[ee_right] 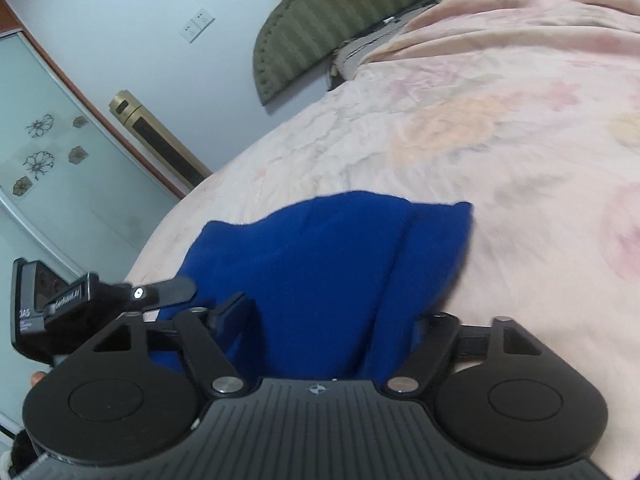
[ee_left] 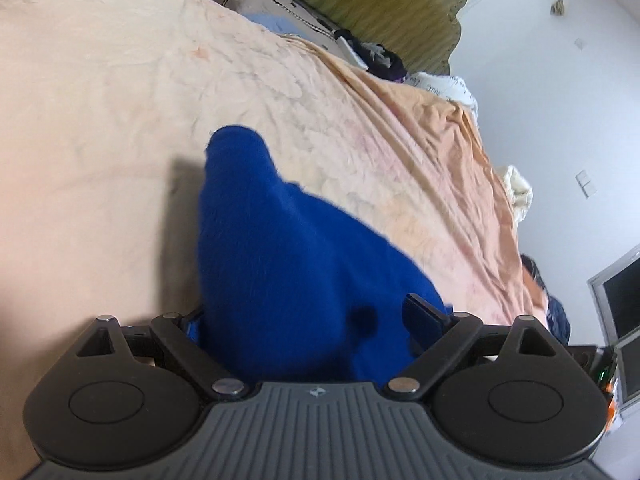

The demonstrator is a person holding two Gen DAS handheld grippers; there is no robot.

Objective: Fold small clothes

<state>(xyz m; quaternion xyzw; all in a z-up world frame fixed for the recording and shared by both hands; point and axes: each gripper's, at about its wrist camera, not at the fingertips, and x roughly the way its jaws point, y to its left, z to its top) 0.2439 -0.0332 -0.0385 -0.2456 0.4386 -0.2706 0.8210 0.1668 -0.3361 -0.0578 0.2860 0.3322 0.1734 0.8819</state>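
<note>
Two claws | left claw (ee_left: pixel 316 320), right claw (ee_right: pixel 332 320): each grips fuzzy blue garment (ee_left: pixel 280 240) | rumpled peach bedspread (ee_left: pixel 120 120)

Blue garments: one, a fuzzy blue garment (ee_left: pixel 304 264) (ee_right: pixel 332 272).
Grippers: two, the left gripper (ee_left: pixel 316 320) and the right gripper (ee_right: pixel 332 320); the left one also shows in the right wrist view (ee_right: pixel 52 304).
Fingers: two on each gripper, four in all; one finger (ee_left: pixel 424 314) shows clear of the cloth in the left view, one finger (ee_right: pixel 234 312) in the right.
Beds: one bed (ee_left: pixel 120 120) (ee_right: pixel 500 120) under a peach floral cover.
Headboards: one green padded headboard (ee_left: pixel 380 4) (ee_right: pixel 332 12).
Wall outlet plates: one pair (ee_right: pixel 197 24).
Gold tower units: one (ee_right: pixel 160 140).
</note>
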